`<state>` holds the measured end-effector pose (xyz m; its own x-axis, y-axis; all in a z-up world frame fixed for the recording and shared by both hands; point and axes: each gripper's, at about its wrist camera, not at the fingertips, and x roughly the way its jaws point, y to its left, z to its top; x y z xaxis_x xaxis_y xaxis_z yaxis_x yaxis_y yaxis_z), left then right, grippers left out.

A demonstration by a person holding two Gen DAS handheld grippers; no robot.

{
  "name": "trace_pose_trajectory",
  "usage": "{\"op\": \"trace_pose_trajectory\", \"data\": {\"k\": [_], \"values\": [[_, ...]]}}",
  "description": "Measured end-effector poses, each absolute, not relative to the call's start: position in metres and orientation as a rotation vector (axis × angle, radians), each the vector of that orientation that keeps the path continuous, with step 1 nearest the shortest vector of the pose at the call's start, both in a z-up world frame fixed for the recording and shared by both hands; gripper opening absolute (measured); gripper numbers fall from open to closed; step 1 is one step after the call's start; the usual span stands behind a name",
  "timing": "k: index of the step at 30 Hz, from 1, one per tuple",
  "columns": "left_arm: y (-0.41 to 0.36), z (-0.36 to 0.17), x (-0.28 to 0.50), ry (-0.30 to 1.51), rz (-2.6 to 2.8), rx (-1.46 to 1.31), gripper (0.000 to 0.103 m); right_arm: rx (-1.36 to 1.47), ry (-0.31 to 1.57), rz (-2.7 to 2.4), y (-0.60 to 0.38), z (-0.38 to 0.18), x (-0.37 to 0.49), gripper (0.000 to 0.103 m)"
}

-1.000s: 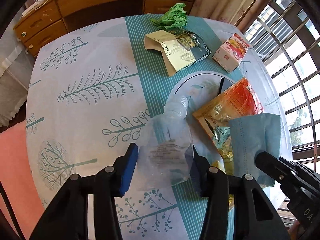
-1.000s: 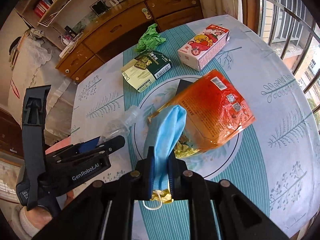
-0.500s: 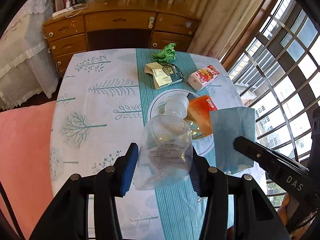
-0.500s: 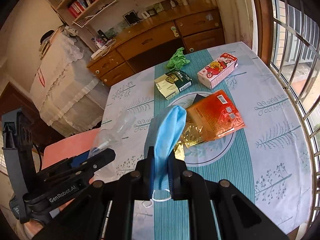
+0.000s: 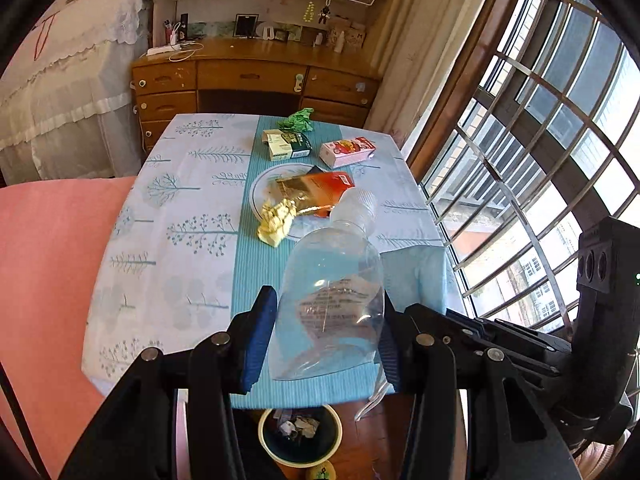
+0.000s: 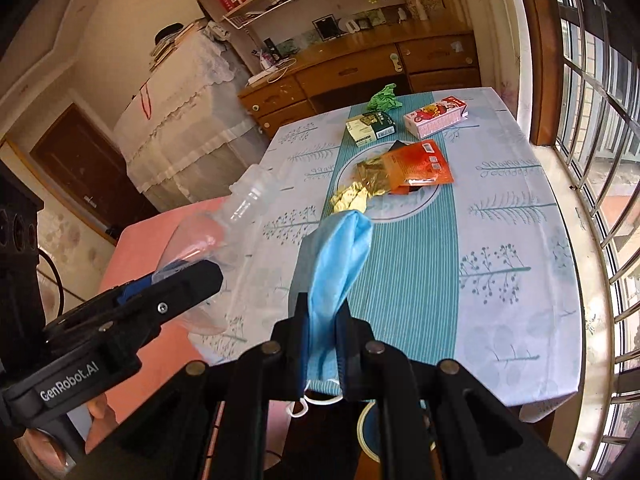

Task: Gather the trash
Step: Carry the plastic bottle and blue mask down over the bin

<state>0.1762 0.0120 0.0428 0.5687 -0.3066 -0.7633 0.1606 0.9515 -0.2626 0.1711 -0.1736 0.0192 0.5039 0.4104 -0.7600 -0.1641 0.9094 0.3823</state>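
The left gripper [image 5: 326, 334] has its fingers closed on the lower body of a clear plastic bottle [image 5: 334, 288], which stands tilted with its capped neck pointing away toward the tabletop [image 5: 192, 200]. The right gripper [image 6: 322, 330] has its fingers drawn narrow, pinching a blue face mask [image 6: 340, 248]; the mask rises in a bunched fold above the fingers and its white ear loop [image 6: 306, 402] dangles below them. Both items are held in the air above the near edge of the tabletop, the bottle to the left of the mask. Directly below the left gripper, on the floor, sits a round trash bin [image 5: 300, 436] with crumpled scraps inside. On the tablecloth remain an orange snack bag [image 6: 416, 164] lying on a plate [image 5: 256, 200], a crumpled gold wrapper [image 5: 276, 220] at the plate's near rim, a dark green and cream box [image 5: 288, 146], a pink and white carton [image 5: 347, 152] beside it, and a green paper wad [image 5: 298, 118] at the far edge.
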Motion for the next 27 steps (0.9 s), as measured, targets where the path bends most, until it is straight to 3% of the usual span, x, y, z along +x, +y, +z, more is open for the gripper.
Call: {"op": "trace_pose_trajectory", "data": {"k": [8,17,22,27], "values": [[-0.031,0.043,0.088,0.946,-0.273,-0.089,0.046,0.27,1.008,0.369,-0.207,0.011,0.097,0.011],[-0.048,0.021,0.052,1.016,-0.301,0.035,0.046,0.319,1.065,0.29,-0.23,-0.021,0.056,0.011],[-0.042,-0.02,0.04,1.098,-0.321,0.058,0.046,0.333,1.162,0.214,-0.224,-0.067,0.035,0.011],[-0.032,-0.1,0.031,1.232,-0.345,0.045,0.046,0.358,1.296,0.12,-0.216,-0.144,0.017,0.011]]}}
